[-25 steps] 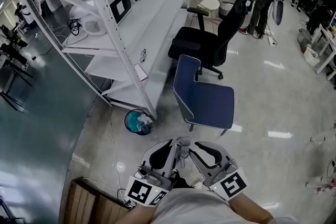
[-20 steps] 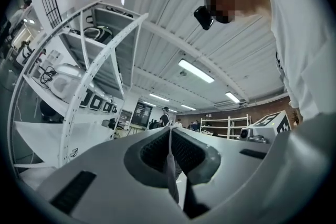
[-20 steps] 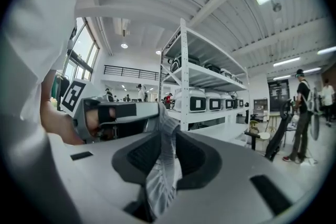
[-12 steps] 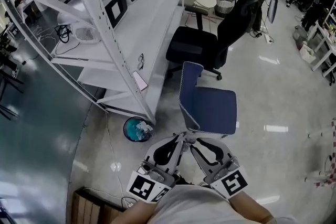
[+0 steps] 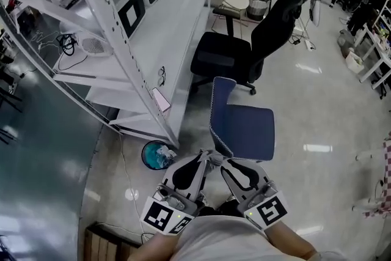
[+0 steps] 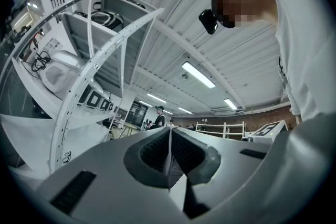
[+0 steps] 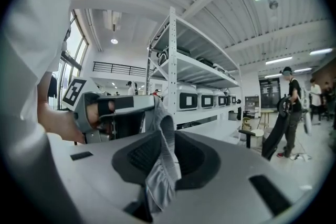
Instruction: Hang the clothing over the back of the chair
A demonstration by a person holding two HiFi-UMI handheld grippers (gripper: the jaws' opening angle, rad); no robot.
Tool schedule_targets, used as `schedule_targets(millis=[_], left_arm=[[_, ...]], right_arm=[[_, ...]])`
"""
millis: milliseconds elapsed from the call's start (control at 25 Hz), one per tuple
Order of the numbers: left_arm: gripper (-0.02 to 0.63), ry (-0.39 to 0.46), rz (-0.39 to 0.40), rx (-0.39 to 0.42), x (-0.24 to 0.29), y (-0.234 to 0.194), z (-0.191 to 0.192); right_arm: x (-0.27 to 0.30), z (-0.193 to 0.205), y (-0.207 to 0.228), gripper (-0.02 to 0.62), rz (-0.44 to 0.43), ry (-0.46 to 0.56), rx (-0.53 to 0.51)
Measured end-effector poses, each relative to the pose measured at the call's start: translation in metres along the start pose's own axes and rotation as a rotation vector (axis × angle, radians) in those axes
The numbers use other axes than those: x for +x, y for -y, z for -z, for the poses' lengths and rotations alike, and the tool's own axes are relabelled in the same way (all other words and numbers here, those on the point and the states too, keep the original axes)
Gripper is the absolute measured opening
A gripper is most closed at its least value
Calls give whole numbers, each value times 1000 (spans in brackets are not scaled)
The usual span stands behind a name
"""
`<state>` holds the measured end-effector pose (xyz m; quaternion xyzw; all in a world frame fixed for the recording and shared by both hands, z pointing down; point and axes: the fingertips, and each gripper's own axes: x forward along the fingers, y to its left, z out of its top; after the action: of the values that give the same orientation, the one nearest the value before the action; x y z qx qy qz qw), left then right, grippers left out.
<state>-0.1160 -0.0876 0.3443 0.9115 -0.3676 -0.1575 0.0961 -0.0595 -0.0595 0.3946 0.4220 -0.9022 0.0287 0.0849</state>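
Note:
A small grey piece of clothing [image 5: 214, 159] is stretched between my two grippers low in the head view. My left gripper [image 5: 204, 161] is shut on one end, which shows as a thin pale strip [image 6: 169, 157] between its pads. My right gripper [image 5: 223, 163] is shut on the other end, where grey fabric [image 7: 160, 176] bunches between the pads and runs over to the left gripper. The blue chair [image 5: 247, 131] stands just beyond the fingertips. Its backrest [image 5: 219, 108] faces me edge-on, and its seat points away to the right.
A tall white shelving rack [image 5: 140, 33] with boxed machines fills the left side. A blue waste bin [image 5: 157, 154] sits at its foot, left of the grippers. A black office chair [image 5: 244, 52] stands behind the blue one. People stand far back. A wooden crate [image 5: 107, 244] is at the lower left.
Both grippers have carried the clothing forward towards the blue chair, which now stands just past the fingertips. The jaws stayed shut.

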Motion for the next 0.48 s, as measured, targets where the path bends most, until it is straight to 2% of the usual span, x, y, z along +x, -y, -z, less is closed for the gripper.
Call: schedule_targets(millis=[320, 480], left_arm=[[10, 18, -93, -4, 33, -29, 2], [11, 59, -133, 43, 61, -37, -22]], right_arm=[[22, 2, 40, 86, -64, 10, 22], [28, -6, 77, 86, -97, 18, 21]])
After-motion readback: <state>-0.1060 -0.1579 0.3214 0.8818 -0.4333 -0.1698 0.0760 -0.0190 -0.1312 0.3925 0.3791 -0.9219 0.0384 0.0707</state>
